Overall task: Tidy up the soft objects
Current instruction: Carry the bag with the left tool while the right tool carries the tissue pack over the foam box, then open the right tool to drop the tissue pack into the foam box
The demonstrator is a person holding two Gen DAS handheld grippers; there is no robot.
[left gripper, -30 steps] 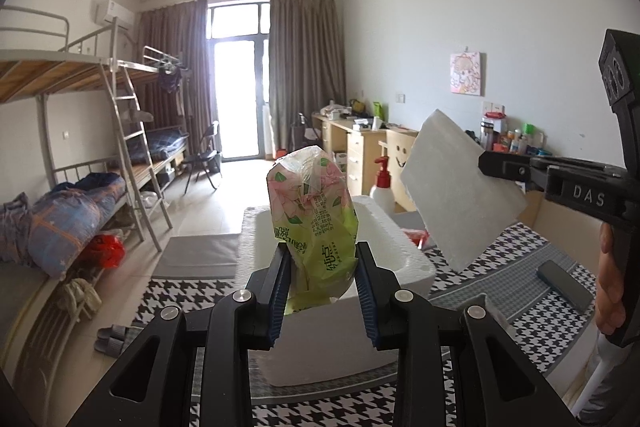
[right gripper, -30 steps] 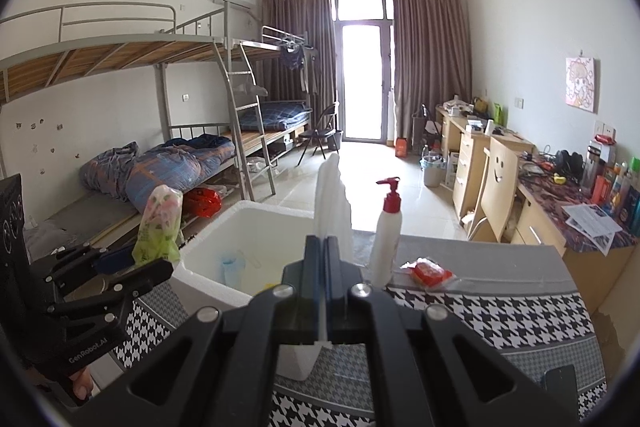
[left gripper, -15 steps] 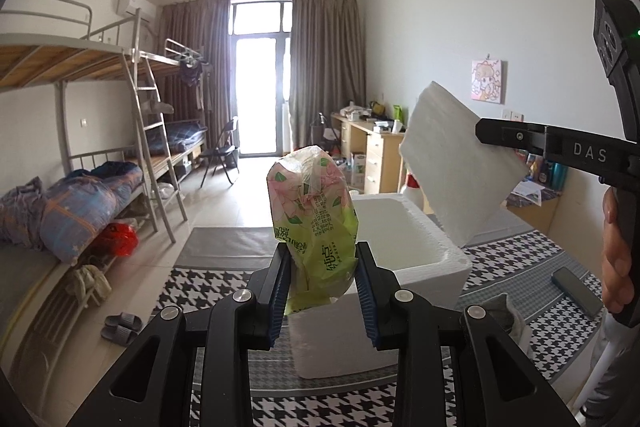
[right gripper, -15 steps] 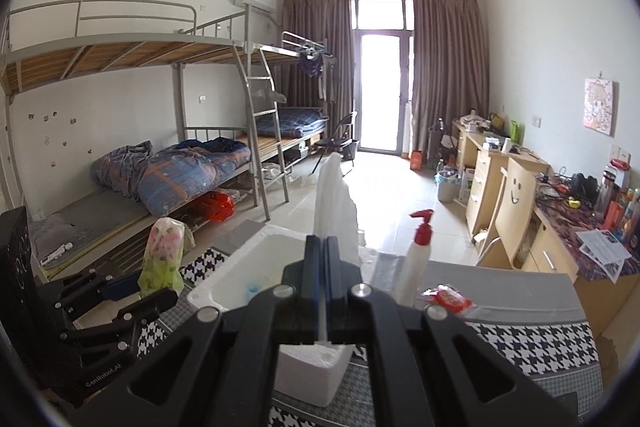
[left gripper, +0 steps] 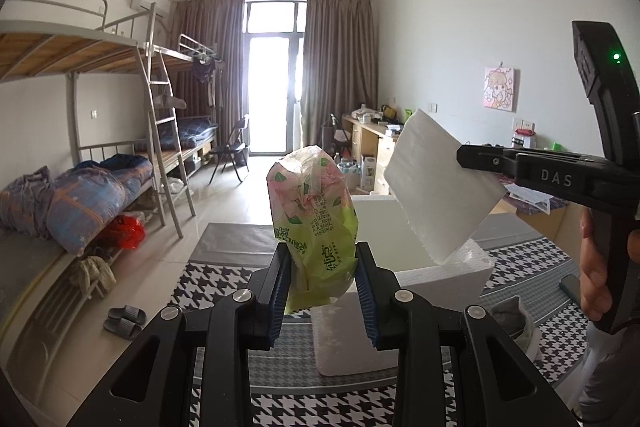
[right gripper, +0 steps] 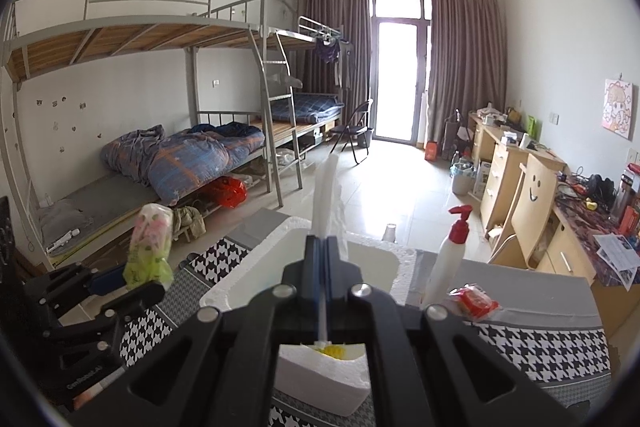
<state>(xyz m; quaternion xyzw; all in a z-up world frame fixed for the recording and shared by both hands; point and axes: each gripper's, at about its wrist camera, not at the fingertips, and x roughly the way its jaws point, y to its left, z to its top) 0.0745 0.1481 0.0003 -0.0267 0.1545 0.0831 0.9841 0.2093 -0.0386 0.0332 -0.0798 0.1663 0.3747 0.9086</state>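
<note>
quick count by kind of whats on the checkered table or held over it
Tissue packs: 1, green floral, in the left gripper
Foam lids: 1, in the right gripper
Foam boxes: 1
Pump bottles: 1
Red packets: 1
Total: 5

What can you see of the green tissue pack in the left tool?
The tissue pack is a soft plastic-wrapped packet, lime green below, with pink flowers and green leaves above and printed text on its front. It stands upright, lower part squeezed between the blue pads of the left tool, top free and crinkled. It is held in the air beside the open white foam box, touching nothing else.
</note>
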